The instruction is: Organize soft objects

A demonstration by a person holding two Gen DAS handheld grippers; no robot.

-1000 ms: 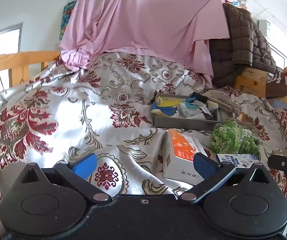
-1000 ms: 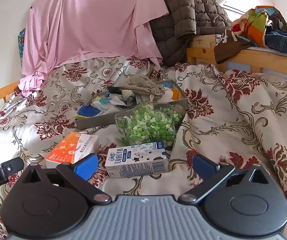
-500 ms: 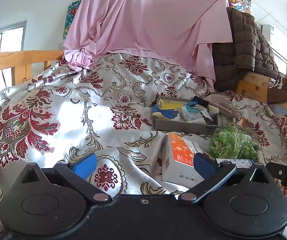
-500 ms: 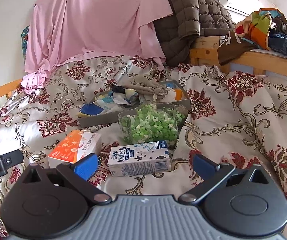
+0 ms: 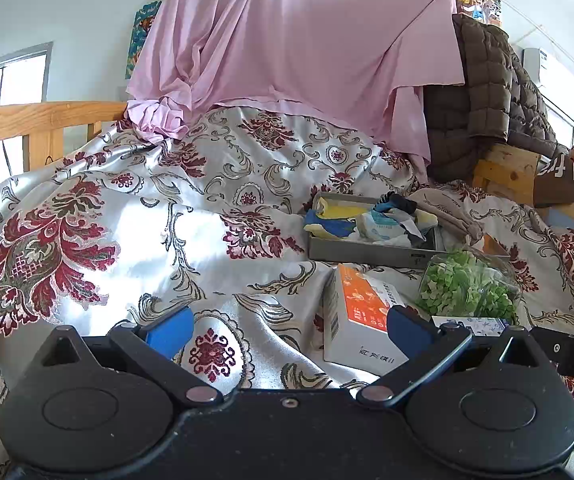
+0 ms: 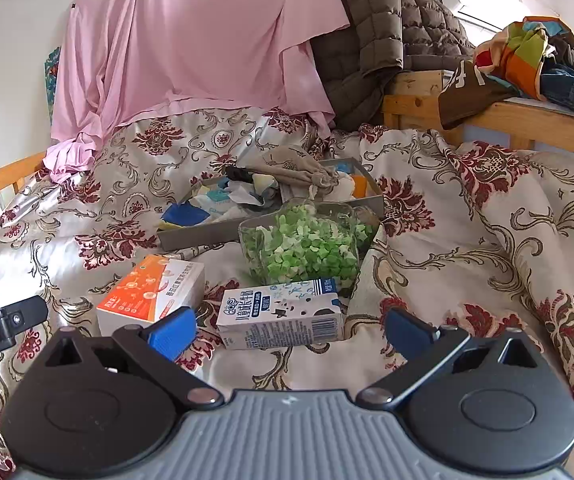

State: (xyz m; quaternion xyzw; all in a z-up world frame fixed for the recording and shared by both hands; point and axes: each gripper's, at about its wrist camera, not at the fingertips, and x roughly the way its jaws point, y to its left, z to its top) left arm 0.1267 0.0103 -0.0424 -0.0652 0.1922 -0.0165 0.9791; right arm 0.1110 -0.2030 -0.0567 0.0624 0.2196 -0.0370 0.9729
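A grey tray (image 5: 367, 250) (image 6: 207, 234) on the floral bedspread holds several soft items: yellow, blue and white cloths and a beige drawstring pouch (image 6: 295, 170) draped over its rim. In front of it lie a clear bag of green bits (image 6: 307, 246) (image 5: 471, 286), an orange-and-white box (image 5: 361, 320) (image 6: 151, 294) and a milk carton (image 6: 283, 314). My left gripper (image 5: 287, 330) is open over the bedspread, left of the box. My right gripper (image 6: 287, 330) is open just short of the milk carton, nothing between its fingers.
A pink sheet (image 5: 295, 48) and a brown quilted jacket (image 6: 371, 32) hang at the back. Wooden bed rails (image 5: 27, 120) (image 6: 527, 120) stand left and right, with clothes (image 6: 535, 60) piled on the right one. The left gripper's side (image 6: 3, 326) shows at the right view's left edge.
Both grippers have eased back and tilted slightly; the objects sit a little lower and farther in view. Both stay open and nothing was picked up.
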